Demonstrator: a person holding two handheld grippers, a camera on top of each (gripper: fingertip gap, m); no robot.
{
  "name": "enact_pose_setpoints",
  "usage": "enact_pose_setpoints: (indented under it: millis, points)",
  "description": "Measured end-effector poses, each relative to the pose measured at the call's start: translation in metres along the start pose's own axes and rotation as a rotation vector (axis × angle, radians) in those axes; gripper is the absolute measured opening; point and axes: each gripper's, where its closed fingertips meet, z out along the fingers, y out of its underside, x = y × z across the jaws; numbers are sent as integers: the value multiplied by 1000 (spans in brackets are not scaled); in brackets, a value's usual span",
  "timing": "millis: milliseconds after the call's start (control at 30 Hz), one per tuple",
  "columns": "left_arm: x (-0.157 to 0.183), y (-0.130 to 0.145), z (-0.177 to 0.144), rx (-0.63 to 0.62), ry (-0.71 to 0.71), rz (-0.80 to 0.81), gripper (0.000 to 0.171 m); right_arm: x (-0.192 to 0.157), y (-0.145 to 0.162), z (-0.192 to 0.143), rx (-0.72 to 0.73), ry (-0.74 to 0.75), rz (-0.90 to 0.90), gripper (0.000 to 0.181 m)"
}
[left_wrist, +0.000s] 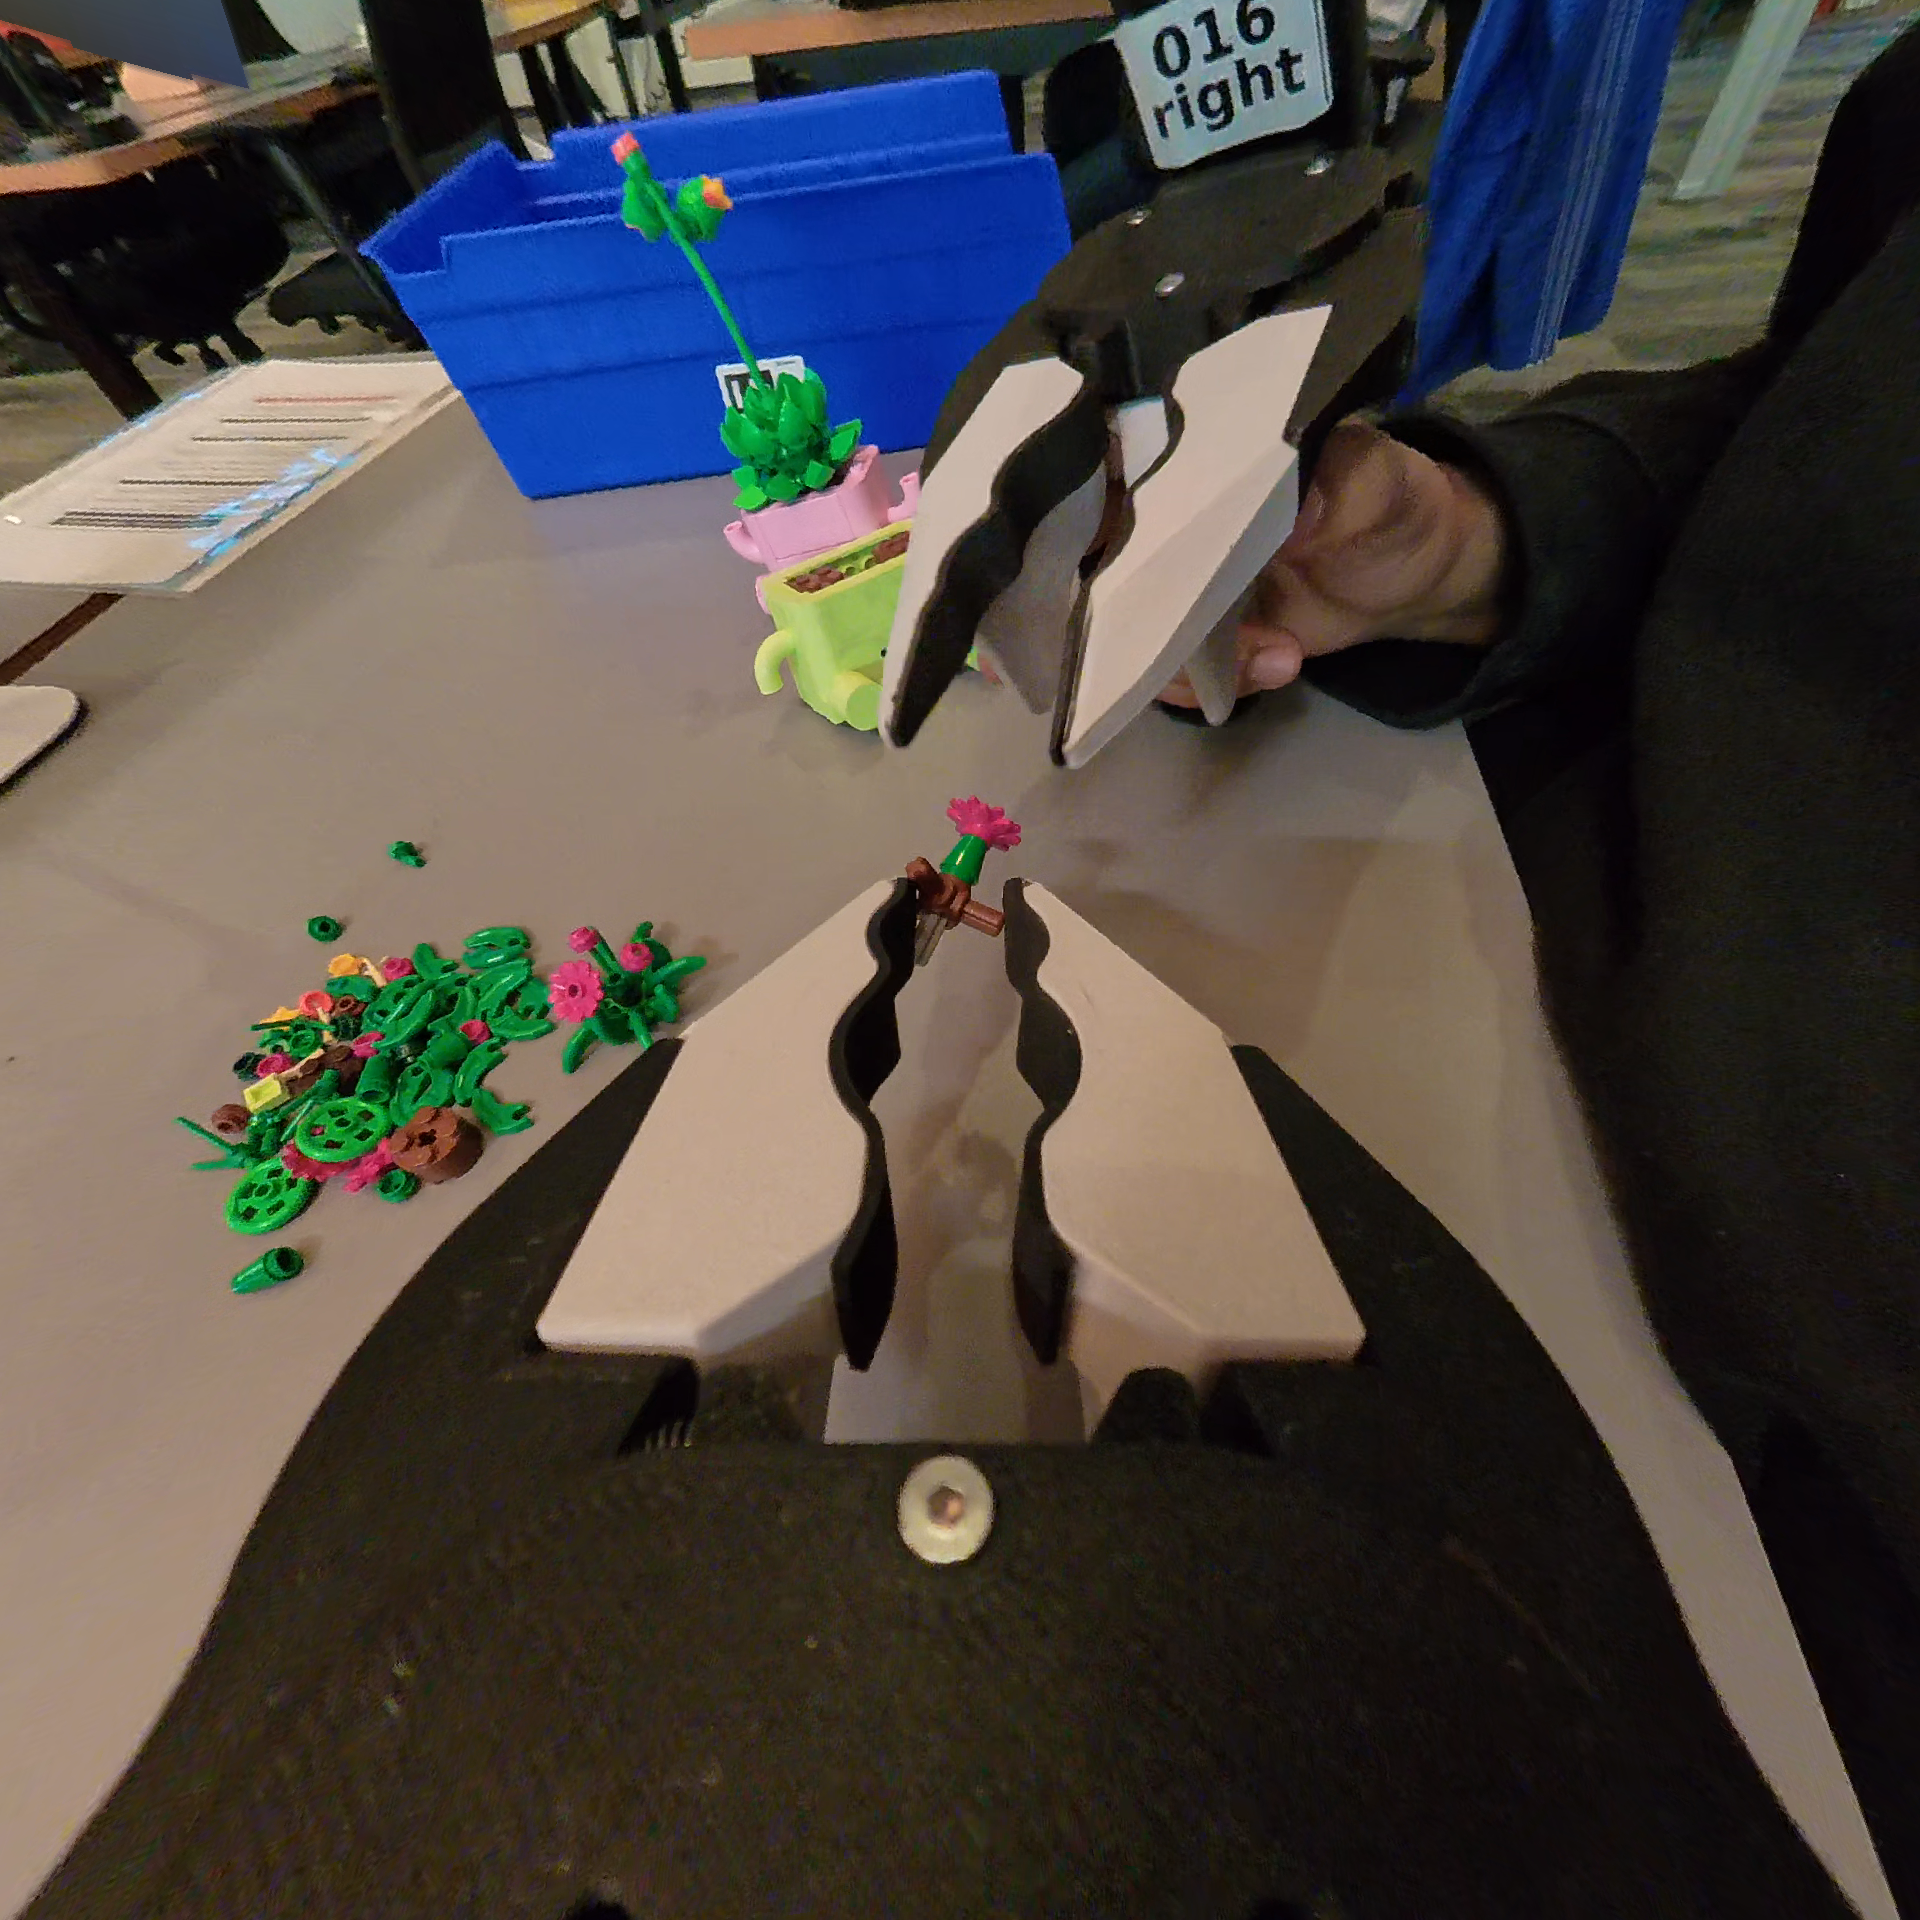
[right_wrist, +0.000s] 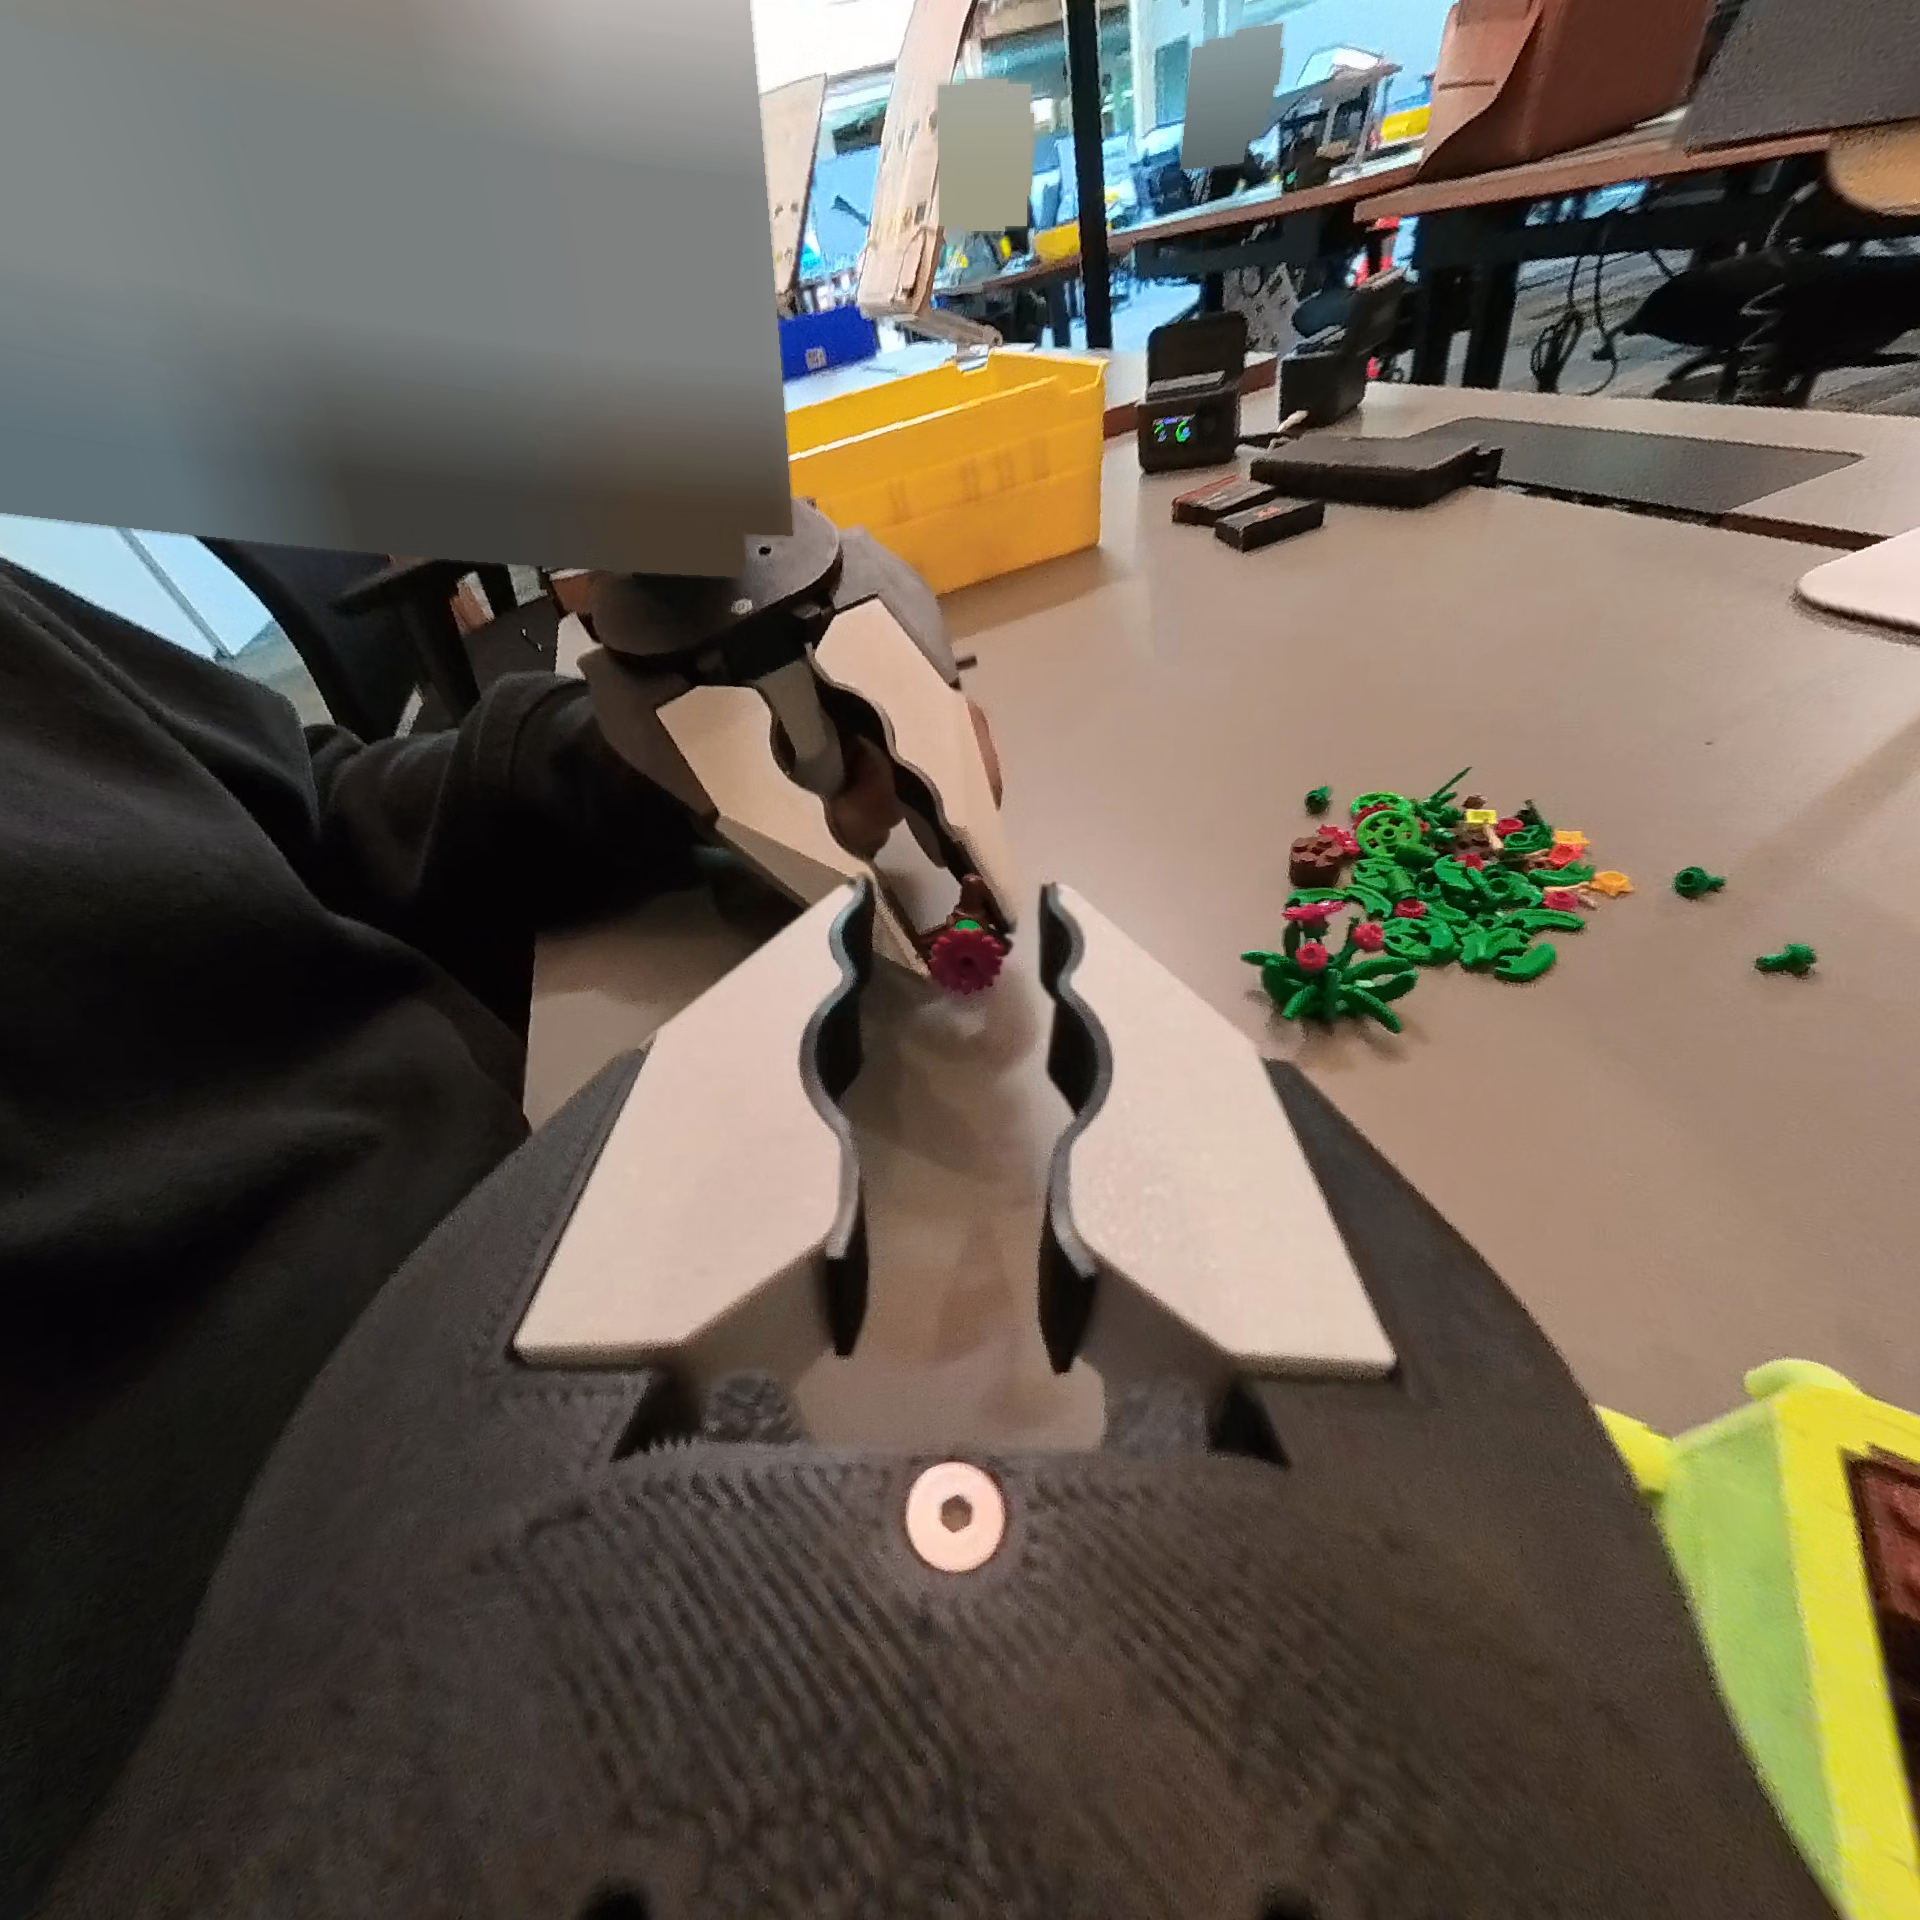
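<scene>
My left gripper (left_wrist: 958, 894) is shut on a small brick flower piece (left_wrist: 966, 868): a brown stem bar with a green cup and a pink bloom. It holds the piece just above the grey table (left_wrist: 623, 727). My right gripper (right_wrist: 954, 894) is open and empty, and its tips point at the flower (right_wrist: 964, 958) from close by. In the left wrist view the right gripper (left_wrist: 982, 743) hangs just beyond and above the flower. In the right wrist view the left gripper (right_wrist: 966, 925) comes in from the left.
A pile of loose green, pink and brown brick pieces (left_wrist: 395, 1049) lies left of the left gripper. A pink pot with a green plant (left_wrist: 821, 509) and a lime pot (left_wrist: 842, 623) stand before a blue bin (left_wrist: 727, 291). A yellow bin (right_wrist: 966, 468) and black devices (right_wrist: 1190, 410) sit farther off. My two grippers' fingertips are within a few centimetres of each other.
</scene>
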Motion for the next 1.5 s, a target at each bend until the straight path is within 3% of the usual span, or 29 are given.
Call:
enact_pose_setpoints:
  millis: [333, 467, 600, 733, 1133, 1233, 1500]
  points:
    - [-1, -8, -1, 57, -45, 59, 12, 1, 5, 4, -39, 28, -25, 31]
    - [1, -11, -1, 72, -41, 73, 12, 0, 9, 6, -65, 49, -83, 14]
    - [5, -11, -1, 72, -22, 82, 13, 0, 11, 5, -83, 33, -100, 13]
    - [6, -11, 0, 73, -25, 84, 38, -1, 14, 3, -104, -9, -75, 13]
    - [17, -4, 4, 20, 15, 138, 14, -6, 21, 5, -150, -4, -172, 13]
    - [21, -2, 4, 10, 40, 142, 0, -5, 20, 5, -141, 8, -177, 12]
    - [15, -4, 3, 25, -16, 155, 0, -6, 20, 4, -138, -24, -148, 12]
